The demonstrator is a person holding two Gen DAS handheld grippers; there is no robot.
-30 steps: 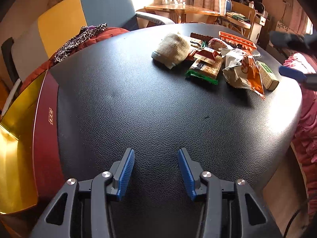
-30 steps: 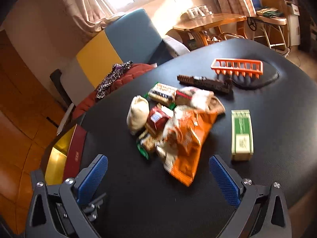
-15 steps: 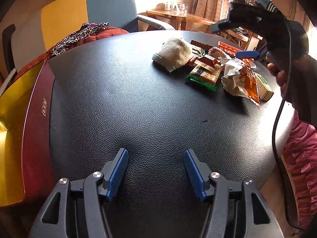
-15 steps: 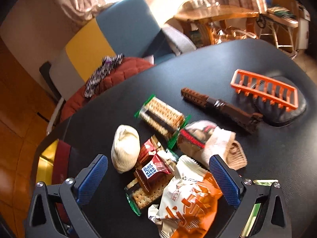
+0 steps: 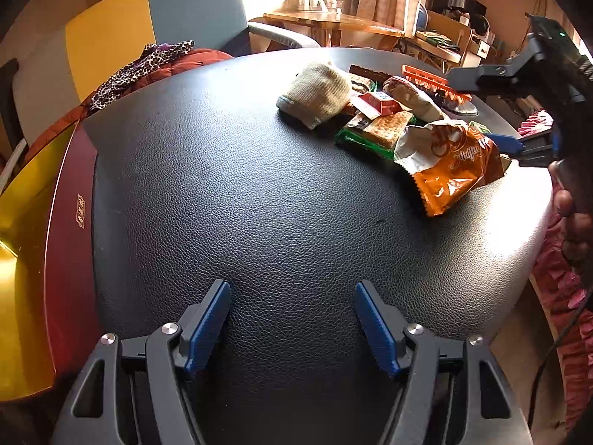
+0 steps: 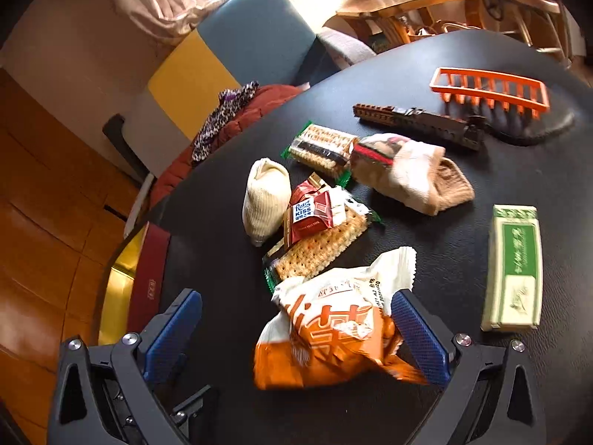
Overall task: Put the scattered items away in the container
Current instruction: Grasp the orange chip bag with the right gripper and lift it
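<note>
Snacks and socks lie in a heap on the black table. An orange-and-white snack bag (image 6: 333, 337) lies between the fingers of my open right gripper (image 6: 296, 330), its right pad (image 6: 418, 337) touching the bag's edge. The bag (image 5: 448, 163) and right gripper (image 5: 519, 111) also show in the left wrist view. Behind it lie a cracker pack (image 6: 322, 248), a red chocolate wrapper (image 6: 311, 215), a cream sock (image 6: 265, 200) and a beige sock (image 6: 411, 178). My left gripper (image 5: 292, 319) is open and empty above bare table. The red-and-gold container (image 5: 33, 230) sits at the table's left edge.
A green-and-white box (image 6: 515, 267) lies right of the bag. A second cracker pack (image 6: 322, 148), a brown bar (image 6: 418, 122) and an orange rack (image 6: 489, 89) lie further back. A chair (image 5: 159, 40) with clothes stands behind the table. The table edge (image 5: 526, 244) curves at right.
My right gripper has come down and forward over the heap, so the orange bag now lies between its fingers. My left gripper has opened wider and shifted slightly.
</note>
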